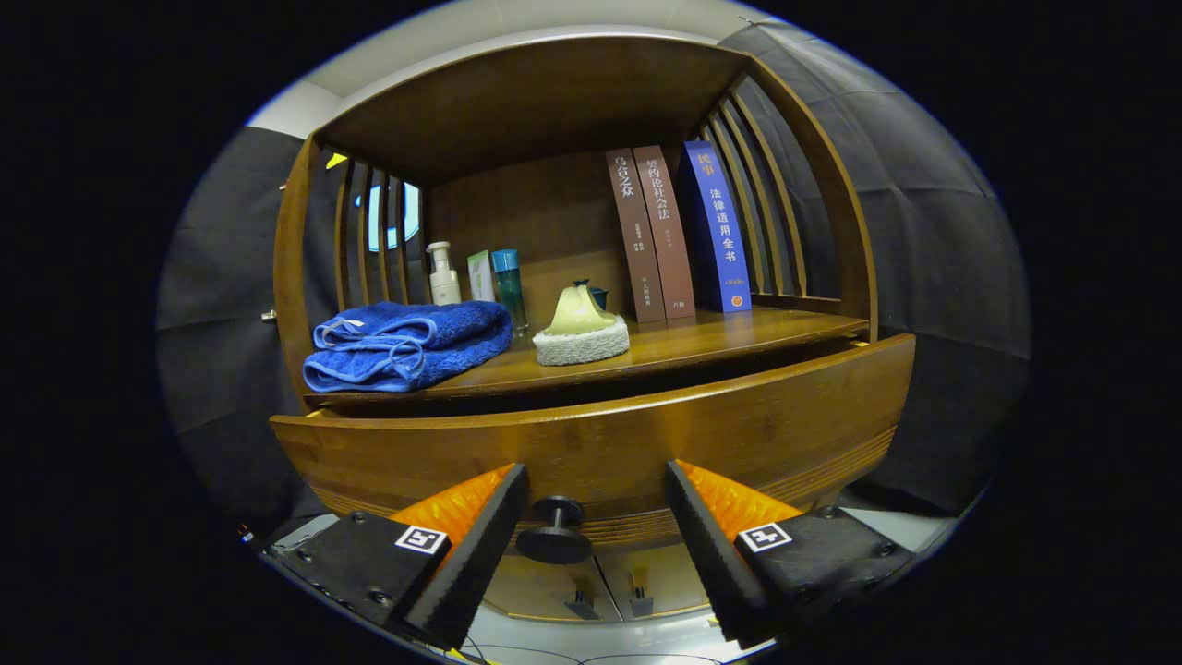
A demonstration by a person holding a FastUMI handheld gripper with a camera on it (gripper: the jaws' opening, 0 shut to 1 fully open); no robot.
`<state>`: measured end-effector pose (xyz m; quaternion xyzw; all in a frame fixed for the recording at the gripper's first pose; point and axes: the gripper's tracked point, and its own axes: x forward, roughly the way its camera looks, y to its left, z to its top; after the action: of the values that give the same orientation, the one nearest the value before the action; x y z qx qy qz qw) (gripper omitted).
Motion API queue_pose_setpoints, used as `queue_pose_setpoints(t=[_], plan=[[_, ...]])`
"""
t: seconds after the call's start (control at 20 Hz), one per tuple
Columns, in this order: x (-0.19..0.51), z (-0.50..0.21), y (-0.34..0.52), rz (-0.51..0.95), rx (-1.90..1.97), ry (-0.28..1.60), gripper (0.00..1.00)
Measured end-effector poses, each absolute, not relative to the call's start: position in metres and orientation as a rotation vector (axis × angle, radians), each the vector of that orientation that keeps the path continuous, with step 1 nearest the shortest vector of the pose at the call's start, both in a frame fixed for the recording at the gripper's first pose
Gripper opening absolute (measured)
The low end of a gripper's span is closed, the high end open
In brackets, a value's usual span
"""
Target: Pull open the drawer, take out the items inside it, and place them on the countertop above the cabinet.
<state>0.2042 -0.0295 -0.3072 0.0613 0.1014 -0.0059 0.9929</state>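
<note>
Two fingers of tool [596, 499] spread apart astride drawer knob [555, 530], drawer [600, 434] slightly ajar beneath counter [702, 337]; pulling-open step in hand, next likely closing on knob, drawing straight back

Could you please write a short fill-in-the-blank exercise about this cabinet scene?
1. The drawer is pulled slightly ____.
2. The round knob sits ____ the open jaws of the gripper, untouched.
3. The folded towel on the countertop is ____.
4. ____ books stand upright behind the sponge.

Missing words: open; between; blue; Three
</note>
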Motion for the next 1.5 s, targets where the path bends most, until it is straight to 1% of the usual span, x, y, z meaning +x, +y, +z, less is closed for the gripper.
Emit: queue_pose_setpoints(t=[0.3, 0.5, 0.65, 1.05, 1.35, 1.5], plan=[[0.231, -0.311, -0.028, -0.014, 0.080, 0.218, 0.99], [0.235, -0.310, -0.031, -0.021, 0.096, 0.190, 0.99], [0.231, -0.309, -0.029, -0.023, 0.090, 0.209, 0.99], [0.175, -0.273, 0.006, 0.048, 0.029, 0.239, 0.99], [0.135, -0.208, 0.003, 0.039, 0.040, 0.182, 0.99], [0.119, -0.181, 0.000, 0.027, 0.012, 0.183, 0.99]])
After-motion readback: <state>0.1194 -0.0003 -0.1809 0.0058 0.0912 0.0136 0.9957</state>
